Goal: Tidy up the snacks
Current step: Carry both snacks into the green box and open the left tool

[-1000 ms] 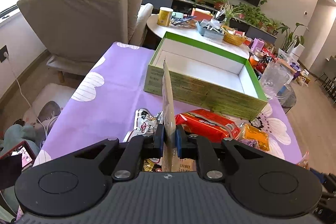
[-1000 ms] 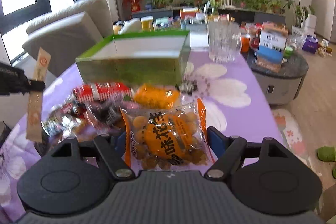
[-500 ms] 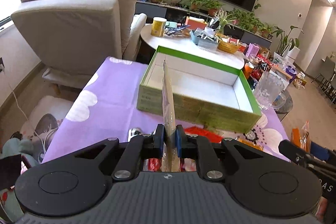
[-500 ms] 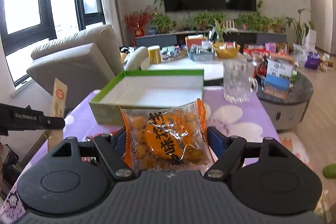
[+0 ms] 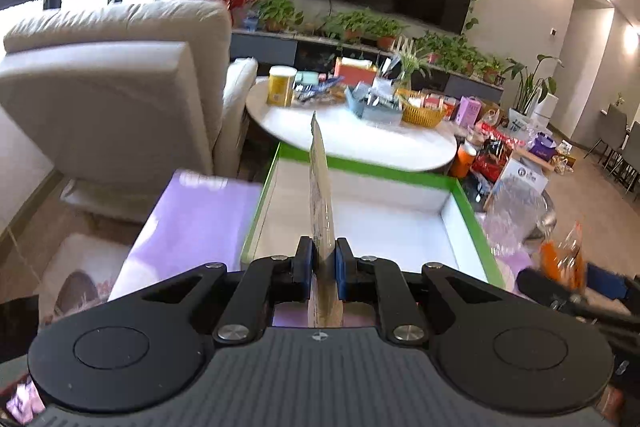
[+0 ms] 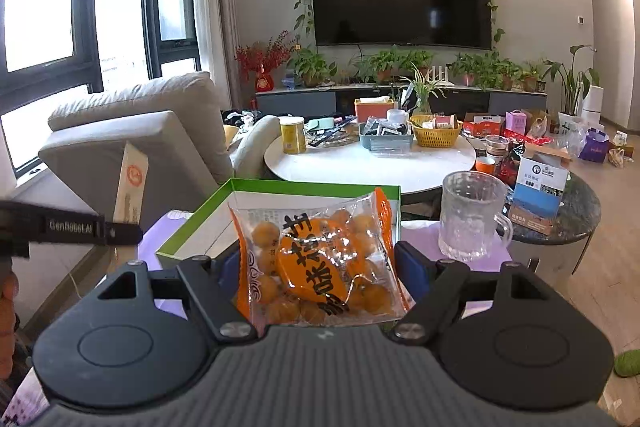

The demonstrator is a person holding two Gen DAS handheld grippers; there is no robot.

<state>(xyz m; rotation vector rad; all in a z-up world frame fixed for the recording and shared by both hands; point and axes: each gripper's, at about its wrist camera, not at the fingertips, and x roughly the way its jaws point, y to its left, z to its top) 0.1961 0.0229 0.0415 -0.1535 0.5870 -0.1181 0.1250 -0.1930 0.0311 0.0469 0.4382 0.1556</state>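
Observation:
My left gripper (image 5: pixel 323 269) is shut on a thin flat snack sachet (image 5: pixel 320 195), held edge-on and upright above the near wall of the green-rimmed white box (image 5: pixel 452 187). The sachet also shows in the right wrist view (image 6: pixel 130 187), at the left gripper's tip (image 6: pixel 120 233). My right gripper (image 6: pixel 316 263) is shut on a clear bag of orange snack balls (image 6: pixel 316 259), held in the air in front of the box (image 6: pixel 192 223). The bag shows at the right edge of the left wrist view (image 5: pixel 560 259). The box looks empty.
The box stands on a purple flowered tablecloth (image 5: pixel 192 219). A glass mug (image 6: pixel 468 215) stands right of the box. A beige armchair (image 5: pixel 108 107) is at left. A white round table (image 6: pixel 360 163) with clutter lies beyond; a dark side table (image 6: pixel 576 211) is at right.
Both grippers have risen and moved forward toward the box with their snacks. The snack pile on the cloth has dropped out of both views.

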